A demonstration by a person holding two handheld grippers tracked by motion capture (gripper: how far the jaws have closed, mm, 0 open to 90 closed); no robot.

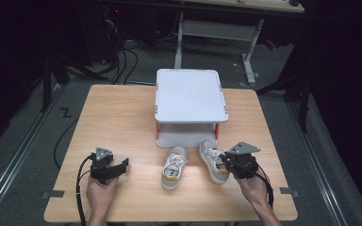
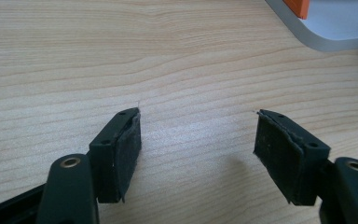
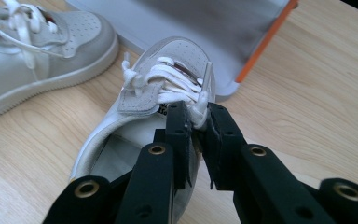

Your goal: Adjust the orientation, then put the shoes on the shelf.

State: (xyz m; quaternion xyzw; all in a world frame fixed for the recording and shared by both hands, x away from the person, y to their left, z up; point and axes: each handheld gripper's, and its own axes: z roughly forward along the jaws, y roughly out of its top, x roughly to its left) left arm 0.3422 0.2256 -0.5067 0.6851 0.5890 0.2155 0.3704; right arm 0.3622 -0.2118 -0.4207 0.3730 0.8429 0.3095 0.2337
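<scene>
Right shoe (image 3: 168,93) gripped by its lace on the worktop (image 1: 118,122).
The right gripper's (image 3: 198,114) jaws are closed on the lace (beside the other shoe (image 1: 173,168), before the white stand (image 1: 191,96)); the left gripper's (image 2: 198,133) jaws are held open over bare wood.

No words, numbers or brand names can be read. A small dark print is seen on the tongue of the right shoe (image 3: 168,109), just under the white laces, but it is too small and too hidden to be made out.
</scene>
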